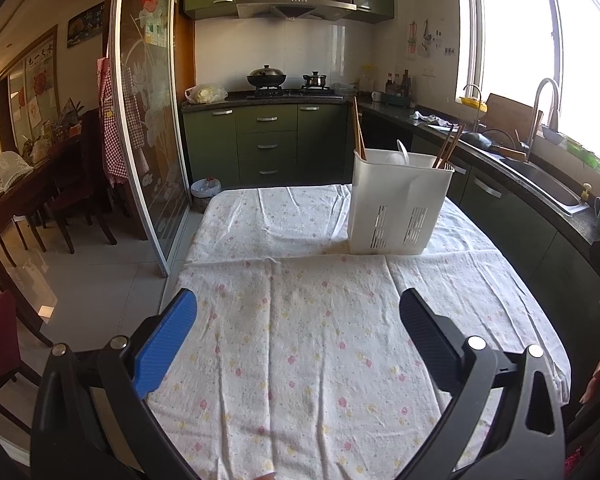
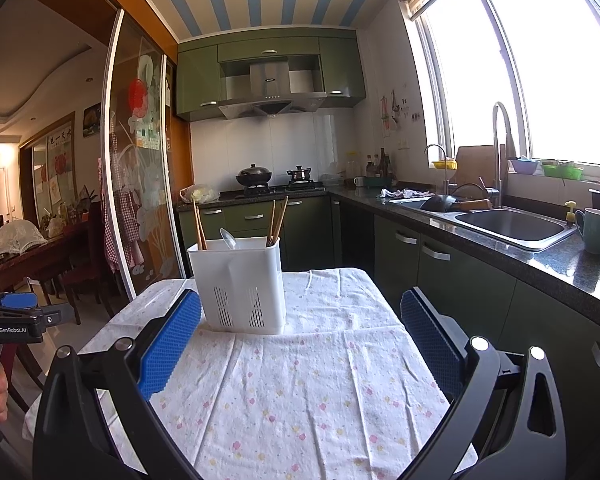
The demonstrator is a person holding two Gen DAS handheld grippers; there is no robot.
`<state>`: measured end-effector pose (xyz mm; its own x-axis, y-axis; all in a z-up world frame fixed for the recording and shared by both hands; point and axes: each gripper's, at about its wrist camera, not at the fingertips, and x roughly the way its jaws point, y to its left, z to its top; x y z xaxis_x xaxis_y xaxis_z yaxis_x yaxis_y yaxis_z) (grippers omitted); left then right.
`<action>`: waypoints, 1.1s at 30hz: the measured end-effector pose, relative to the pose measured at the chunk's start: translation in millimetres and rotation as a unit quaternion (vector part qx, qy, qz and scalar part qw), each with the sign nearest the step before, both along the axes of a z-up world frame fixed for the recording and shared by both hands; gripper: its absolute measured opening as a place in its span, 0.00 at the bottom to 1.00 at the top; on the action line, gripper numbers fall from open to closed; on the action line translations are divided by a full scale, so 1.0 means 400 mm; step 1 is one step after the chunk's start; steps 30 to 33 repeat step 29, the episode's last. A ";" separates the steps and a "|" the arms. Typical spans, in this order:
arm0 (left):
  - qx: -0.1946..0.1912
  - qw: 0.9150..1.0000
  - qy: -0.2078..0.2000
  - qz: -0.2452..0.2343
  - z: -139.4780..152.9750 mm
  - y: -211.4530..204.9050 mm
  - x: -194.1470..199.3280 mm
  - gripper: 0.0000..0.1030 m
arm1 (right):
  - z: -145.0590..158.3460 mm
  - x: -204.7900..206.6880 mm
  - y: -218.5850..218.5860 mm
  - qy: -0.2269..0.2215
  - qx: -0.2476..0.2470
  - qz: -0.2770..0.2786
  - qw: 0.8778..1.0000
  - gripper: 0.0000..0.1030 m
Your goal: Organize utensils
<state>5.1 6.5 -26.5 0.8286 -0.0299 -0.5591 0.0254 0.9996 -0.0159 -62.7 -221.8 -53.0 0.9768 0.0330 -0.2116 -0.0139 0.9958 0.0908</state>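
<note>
While both grippers are held low over the near end of the table, a white plastic utensil holder (image 1: 396,204) is seen standing upright on the far part of the floral tablecloth (image 1: 300,340), right of centre in the left wrist view and left of centre in the right wrist view (image 2: 240,284). Its walls are smooth and boxy, with slotted vents cut near the base. Inside, one pair of wooden chopsticks (image 1: 358,132) is leaned in the left compartment, a white spoon (image 1: 403,151) is propped in the middle, and darker chopsticks (image 1: 448,146) are angled out of the right compartment. The cloth is thin and creased, with a fold line running across just in front of the holder.

The left gripper (image 1: 298,336) is spread wide with nothing between its ribbed blue pads (image 1: 166,350). The right gripper (image 2: 300,336) is likewise spread wide and empty, its textured pads (image 2: 170,344) flanking the holder's base in view without touching it. A steel sink (image 2: 512,226) is set into the dark speckled counter on the right, and a green mug (image 2: 594,230) is stood beside it.
</note>
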 end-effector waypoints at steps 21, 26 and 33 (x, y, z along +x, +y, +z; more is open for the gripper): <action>-0.024 0.999 -0.022 0.005 -0.008 0.033 -0.005 0.94 | -0.008 0.004 -0.006 0.002 -0.001 -0.003 1.000 0.96; -0.024 1.000 -0.009 0.013 -0.020 0.042 0.009 0.94 | -0.011 0.005 -0.006 0.002 0.000 -0.002 1.000 0.96; -0.023 1.000 0.000 0.012 -0.027 0.040 0.015 0.94 | -0.011 0.006 -0.006 0.003 0.000 -0.003 1.000 0.96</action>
